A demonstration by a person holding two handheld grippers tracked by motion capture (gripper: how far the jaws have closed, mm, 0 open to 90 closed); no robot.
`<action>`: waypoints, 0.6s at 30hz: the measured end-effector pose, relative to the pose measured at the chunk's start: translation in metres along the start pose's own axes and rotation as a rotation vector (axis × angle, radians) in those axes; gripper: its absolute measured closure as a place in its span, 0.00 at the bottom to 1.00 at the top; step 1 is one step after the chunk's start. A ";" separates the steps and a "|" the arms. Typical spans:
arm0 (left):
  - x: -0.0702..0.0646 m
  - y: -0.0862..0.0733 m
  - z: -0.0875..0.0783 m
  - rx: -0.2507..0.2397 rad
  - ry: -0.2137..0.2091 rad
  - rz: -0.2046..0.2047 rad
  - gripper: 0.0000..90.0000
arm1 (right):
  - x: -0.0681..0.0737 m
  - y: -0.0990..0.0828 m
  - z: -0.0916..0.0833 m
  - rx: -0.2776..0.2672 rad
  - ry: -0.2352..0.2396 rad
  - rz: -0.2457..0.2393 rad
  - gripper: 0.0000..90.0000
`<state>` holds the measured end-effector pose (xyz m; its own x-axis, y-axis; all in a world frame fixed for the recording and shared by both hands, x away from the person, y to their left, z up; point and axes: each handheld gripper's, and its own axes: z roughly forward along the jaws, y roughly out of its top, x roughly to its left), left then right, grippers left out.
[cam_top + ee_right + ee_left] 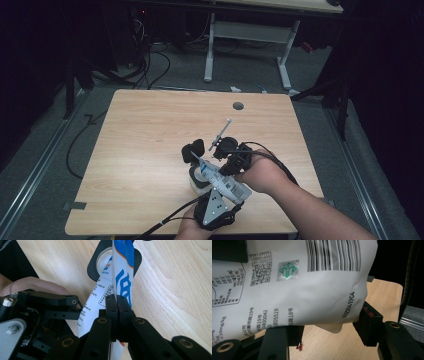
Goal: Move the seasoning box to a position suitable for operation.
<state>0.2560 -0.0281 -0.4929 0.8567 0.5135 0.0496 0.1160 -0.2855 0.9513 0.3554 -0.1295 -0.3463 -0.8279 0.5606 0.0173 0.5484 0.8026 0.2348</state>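
Observation:
A white pouch [223,181] with blue print and a barcode is held between both grippers above the table's front middle. My left gripper [212,186] comes up from the front edge. In the left gripper view its jaws press on the pouch's [312,295] lower body from both sides, so the left gripper [329,327] is shut on it. My right gripper [117,302] is shut flat on the pouch's [123,277] thin sealed edge. In the high view the right gripper [222,167] reaches in from the right. Under the pouch a round white container [102,260] sits in a black holder [93,267].
The wooden table [150,135] has a round cable hole [238,105] near its far edge and a strip of tape [75,205] at the front left corner. Another desk's white legs [210,50] and floor cables [150,65] lie beyond.

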 end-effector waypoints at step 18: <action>0.001 0.002 0.000 -0.006 0.006 0.001 0.53 | 0.000 0.002 -0.001 0.001 -0.008 -0.005 1.00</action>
<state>0.2569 -0.0282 -0.4909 0.8538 0.5180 0.0526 0.1117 -0.2809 0.9532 0.3569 -0.1282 -0.3450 -0.8298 0.5579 0.0088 0.5442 0.8056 0.2342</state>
